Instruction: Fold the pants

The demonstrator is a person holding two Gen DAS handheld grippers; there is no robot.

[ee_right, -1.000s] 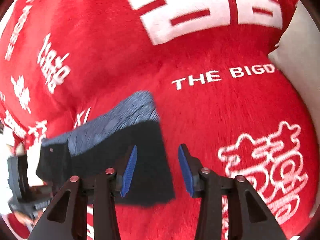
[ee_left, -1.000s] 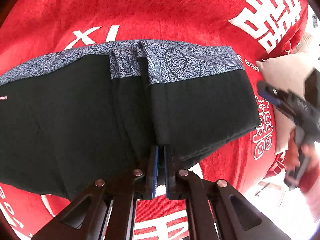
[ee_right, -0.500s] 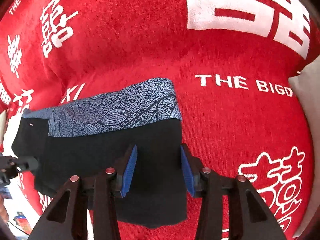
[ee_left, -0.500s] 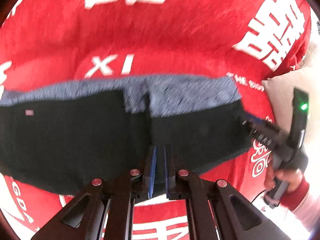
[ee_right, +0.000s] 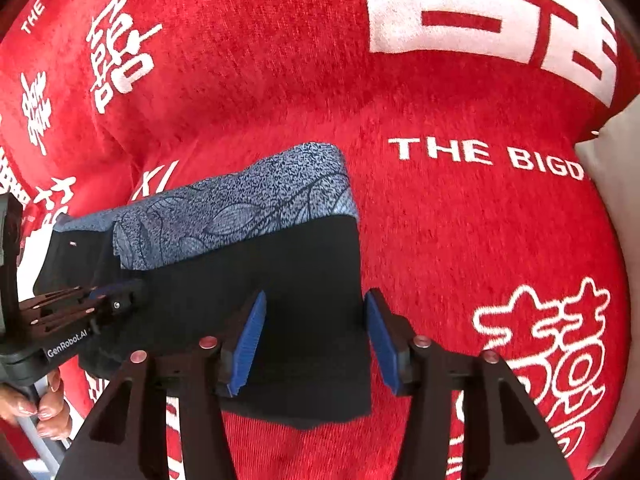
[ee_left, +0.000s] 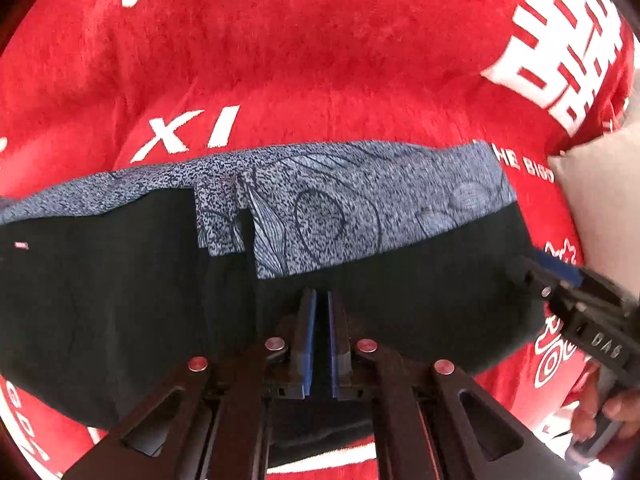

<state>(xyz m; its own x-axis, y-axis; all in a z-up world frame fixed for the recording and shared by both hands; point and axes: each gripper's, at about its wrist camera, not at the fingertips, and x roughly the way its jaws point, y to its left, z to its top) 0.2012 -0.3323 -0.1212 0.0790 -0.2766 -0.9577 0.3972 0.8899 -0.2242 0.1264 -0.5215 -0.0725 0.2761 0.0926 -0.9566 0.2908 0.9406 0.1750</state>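
Note:
Black pants (ee_left: 420, 304) with a blue-grey patterned waistband (ee_left: 360, 200) lie folded on a red blanket (ee_left: 320, 60). My left gripper (ee_left: 322, 300) is shut, its fingertips over the black cloth near the front edge; whether cloth is pinched I cannot tell. It also shows in the right wrist view (ee_right: 116, 300). My right gripper (ee_right: 312, 304) is open, straddling the right end of the pants (ee_right: 304, 280), blue pads on each side. It shows at the right edge of the left wrist view (ee_left: 556, 268).
The red blanket (ee_right: 460, 220) with white lettering covers the whole surface. A beige pillow (ee_left: 600, 200) lies at the right, also in the right wrist view (ee_right: 624, 184). Hands hold both gripper handles.
Both grippers have moved forward over the pants. The right gripper came from beside the right end to straddle it. The left gripper stays shut and now reaches further over the black cloth.

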